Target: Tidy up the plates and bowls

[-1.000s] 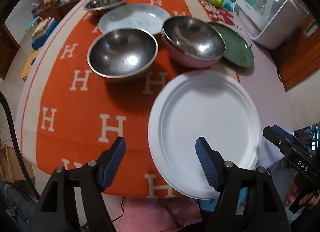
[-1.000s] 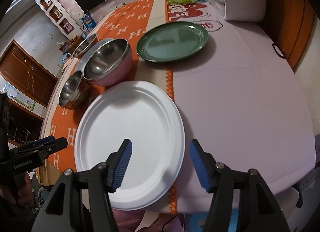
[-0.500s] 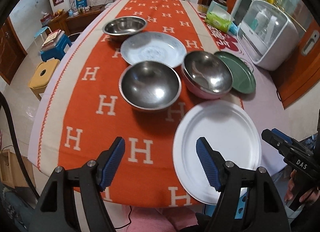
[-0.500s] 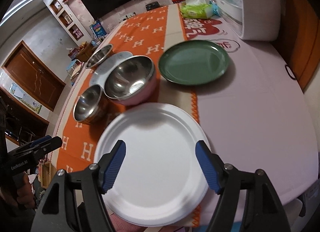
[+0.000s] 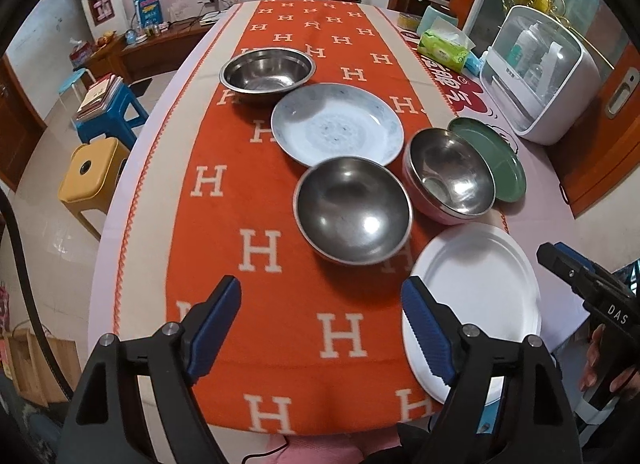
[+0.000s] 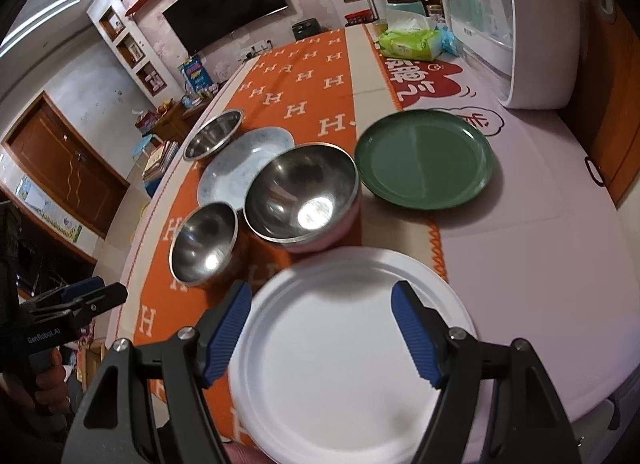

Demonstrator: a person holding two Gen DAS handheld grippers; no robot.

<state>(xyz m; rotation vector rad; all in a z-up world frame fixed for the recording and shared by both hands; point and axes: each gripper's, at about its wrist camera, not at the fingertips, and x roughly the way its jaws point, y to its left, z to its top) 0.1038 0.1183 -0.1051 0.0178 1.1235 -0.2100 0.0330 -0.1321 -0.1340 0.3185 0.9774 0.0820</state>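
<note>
The left gripper [image 5: 320, 328] is hanging above the near edge of the orange cloth [image 5: 224, 223]; its jaws are opening and nothing is lying between them. The right gripper [image 6: 322, 328] is hovering over the white plate [image 6: 344, 352], spread apart and empty, not touching it.

The white plate is lying flat at the near end of the table, partly on the cloth. Just behind it are sitting a steel bowl [image 5: 354, 209] and a pink-sided steel bowl [image 5: 450, 177]. The green plate [image 6: 424, 157] is lying beside the pink bowl, and the pale blue plate [image 5: 336, 123] and a third steel bowl [image 5: 266, 73] are further back.

The white plate is looking thin, stiff and probably light, maybe plastic. Its surface seems smooth, so it could be slipping between the pads. The best hold is likely on the raised rim at the near side, one finger under and one above. The steel bowls are looking rigid and slippery too, and the rim is again the place to pinch. The blue plate may be ceramic, so heavier and fragile.
</note>
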